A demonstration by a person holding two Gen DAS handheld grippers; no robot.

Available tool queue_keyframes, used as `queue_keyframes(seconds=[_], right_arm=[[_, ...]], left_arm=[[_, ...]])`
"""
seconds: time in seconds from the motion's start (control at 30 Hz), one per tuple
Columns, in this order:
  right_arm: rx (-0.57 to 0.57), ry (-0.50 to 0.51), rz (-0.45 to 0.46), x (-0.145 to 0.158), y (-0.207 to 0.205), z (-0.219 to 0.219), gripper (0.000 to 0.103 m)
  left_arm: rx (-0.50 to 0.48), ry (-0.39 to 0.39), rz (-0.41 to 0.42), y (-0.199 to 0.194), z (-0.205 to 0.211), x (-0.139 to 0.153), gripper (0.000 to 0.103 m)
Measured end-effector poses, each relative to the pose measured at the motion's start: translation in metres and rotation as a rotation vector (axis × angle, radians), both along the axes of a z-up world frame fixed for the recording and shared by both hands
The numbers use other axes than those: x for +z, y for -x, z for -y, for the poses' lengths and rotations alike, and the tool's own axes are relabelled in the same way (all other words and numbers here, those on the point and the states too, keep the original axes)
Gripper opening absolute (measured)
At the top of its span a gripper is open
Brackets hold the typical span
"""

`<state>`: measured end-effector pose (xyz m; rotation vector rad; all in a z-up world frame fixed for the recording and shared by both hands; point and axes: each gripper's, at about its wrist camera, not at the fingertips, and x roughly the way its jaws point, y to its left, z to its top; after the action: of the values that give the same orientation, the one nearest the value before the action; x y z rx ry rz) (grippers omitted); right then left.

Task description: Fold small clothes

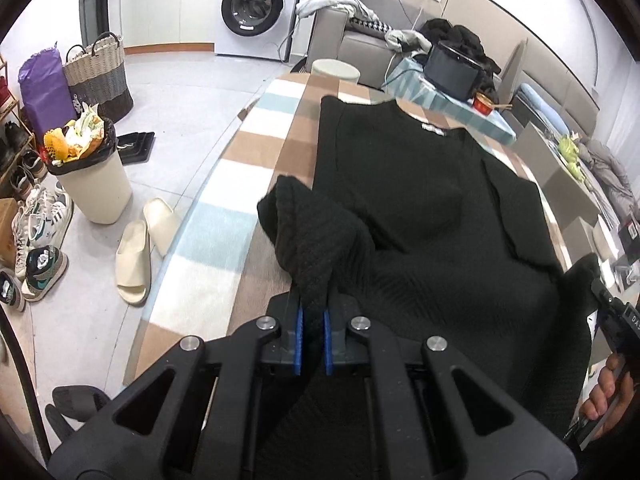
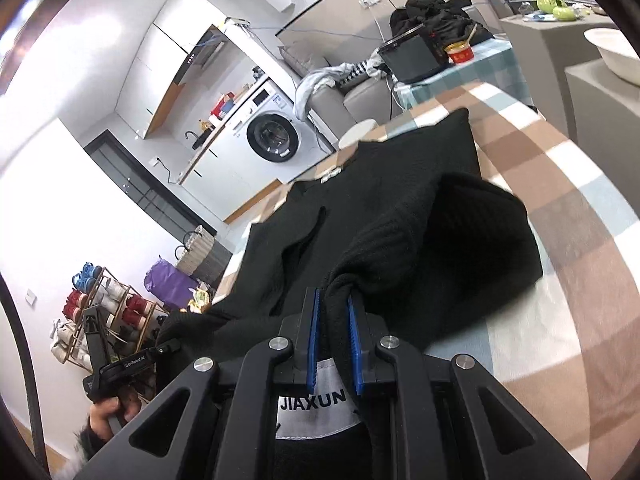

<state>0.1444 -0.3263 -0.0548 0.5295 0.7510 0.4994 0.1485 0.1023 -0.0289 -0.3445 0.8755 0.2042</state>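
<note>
A black knit sweater [image 1: 400, 184] lies on a checked tablecloth [image 1: 248, 148], collar at the far end, both sleeves folded in over the body. My left gripper [image 1: 313, 312] is shut on the sweater's near left hem corner, lifted off the table. My right gripper [image 2: 333, 312] is shut on the near right hem corner of the sweater [image 2: 360, 216], also lifted, so the cloth bunches ahead of it. A white JIAXUN label [image 2: 316, 404] shows below the jaws. The right gripper also shows in the left wrist view [image 1: 612, 312], and the left gripper in the right wrist view [image 2: 160, 344].
Beyond the table stand a grey sofa [image 1: 360, 40], a small table with a black box [image 1: 452, 68] and a red cup [image 1: 484, 104], and a washing machine [image 1: 256, 8]. On the floor left are a full bin [image 1: 96, 184], slippers [image 1: 136, 256], shoes and baskets.
</note>
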Motion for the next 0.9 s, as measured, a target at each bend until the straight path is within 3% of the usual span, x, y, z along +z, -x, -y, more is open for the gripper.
queue_keyframes(seconds=[0.13, 0.47, 0.77, 0.87, 0.9], right_arm=[[-0.032, -0.003, 0.01, 0.008, -0.01, 0.005, 0.013], [-0.056, 0.036, -0.042, -0.007, -0.024, 0.012, 0.013], [-0.086, 0.148, -0.114, -0.031, -0.036, 0.013, 0.014], [-0.105, 0.157, -0.135, -0.035, -0.037, 0.016, 0.028], [-0.117, 0.159, -0.142, -0.035, -0.037, 0.017, 0.04]], left_arm=[[0.008, 0.003, 0.001, -0.011, -0.005, 0.003, 0.005], [0.023, -0.017, 0.002, -0.047, -0.01, 0.001, 0.005], [0.042, 0.003, -0.064, -0.072, -0.017, -0.031, 0.005], [0.036, 0.013, -0.089, -0.073, -0.019, -0.041, 0.005], [0.025, 0.013, -0.092, -0.073, -0.019, -0.043, 0.008]])
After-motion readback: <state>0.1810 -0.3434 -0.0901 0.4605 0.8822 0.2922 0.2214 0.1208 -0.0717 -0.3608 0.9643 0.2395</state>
